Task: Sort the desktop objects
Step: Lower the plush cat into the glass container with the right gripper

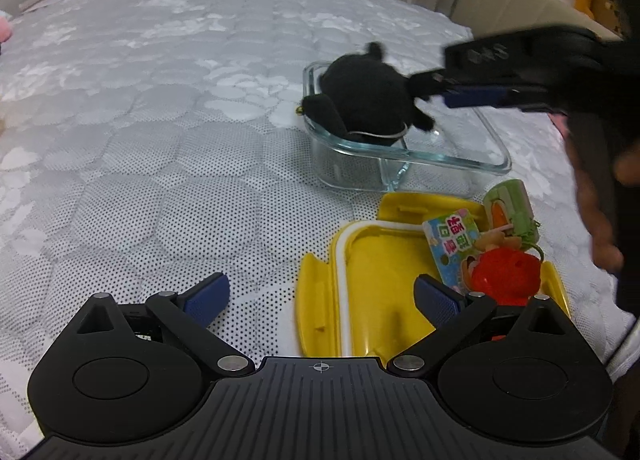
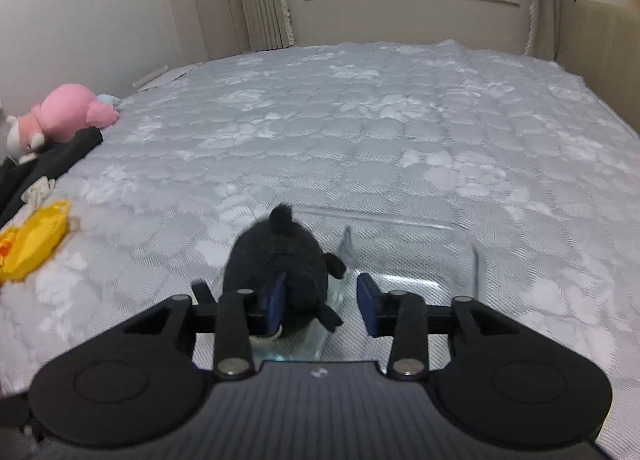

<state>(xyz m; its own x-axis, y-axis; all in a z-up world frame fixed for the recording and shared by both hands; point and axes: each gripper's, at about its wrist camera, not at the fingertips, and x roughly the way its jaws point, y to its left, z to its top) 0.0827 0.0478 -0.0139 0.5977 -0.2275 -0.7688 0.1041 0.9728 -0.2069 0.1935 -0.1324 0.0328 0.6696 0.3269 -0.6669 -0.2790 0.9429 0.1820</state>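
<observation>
Your left gripper (image 1: 322, 300) hovers low over the mattress (image 1: 160, 139), jaws wide apart, nothing between them. Just ahead on its right: yellow lid (image 1: 360, 284), upturned, with a printed packet (image 1: 454, 244), red toy (image 1: 506, 276) and green roll (image 1: 510, 203) on it. Beyond that, glass container (image 1: 496, 157) with the black plush (image 1: 366, 99) in its left compartment. Your right gripper (image 2: 322, 302) sits over the container, jaws apart; left pad overlaps the plush, contact unclear. Far left edge: pink plush (image 2: 66, 115), yellow bag (image 2: 32, 244).
</observation>
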